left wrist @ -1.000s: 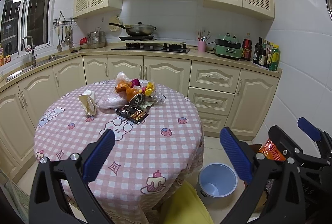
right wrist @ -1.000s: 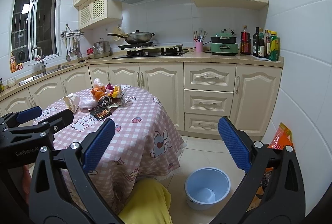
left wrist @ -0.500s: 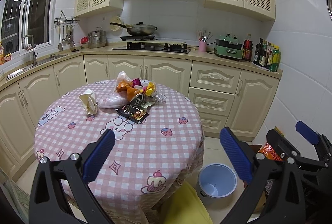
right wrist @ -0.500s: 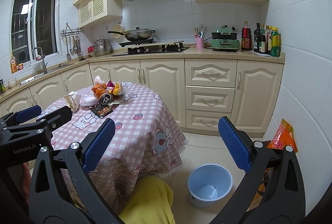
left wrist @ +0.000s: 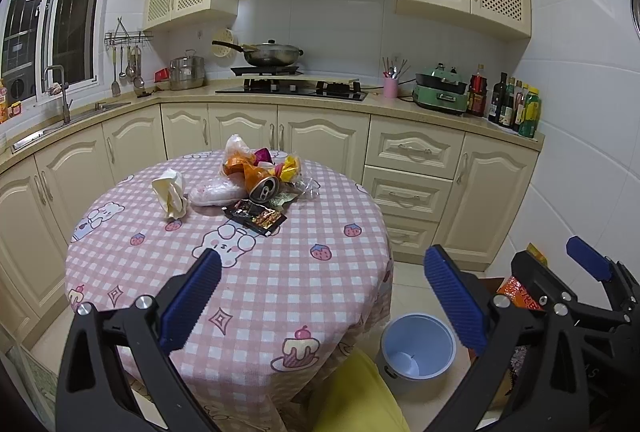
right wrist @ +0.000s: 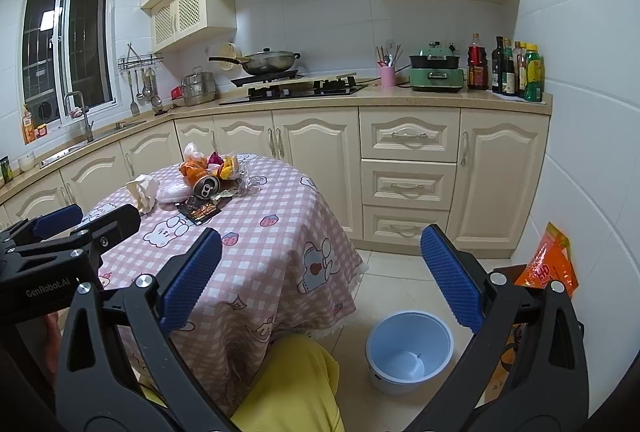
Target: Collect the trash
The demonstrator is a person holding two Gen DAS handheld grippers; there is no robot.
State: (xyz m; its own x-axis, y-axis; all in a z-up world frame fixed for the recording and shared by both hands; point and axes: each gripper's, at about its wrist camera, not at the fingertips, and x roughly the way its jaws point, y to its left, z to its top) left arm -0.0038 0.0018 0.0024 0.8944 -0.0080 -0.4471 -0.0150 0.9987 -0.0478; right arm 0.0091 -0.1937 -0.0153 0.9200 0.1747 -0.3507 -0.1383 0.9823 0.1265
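The table (left wrist: 328, 296) wears a matt cloth w/ pink check. On it lie a crumpled paper tissue (left wrist: 170, 193), a metal can (left wrist: 264, 188) w/ shiny top, and a glossy dark foil wrapper (left wrist: 256, 216). The bin (right wrist: 408, 350) looks smooth plastic, pale blue. Gripper pads (left wrist: 191, 302) are ribbed blue rubber on matt black plastic. Floor tiles (right wrist: 384, 272) and wall tiles look glossy.

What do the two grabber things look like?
Both match. The left gripper and right gripper have black, triangle-shaped plastic frames with silver screws. Their fingers wear bumpy blue rubber pads. The left one has white "GenRobot.AI" lettering on its side. No cables show.
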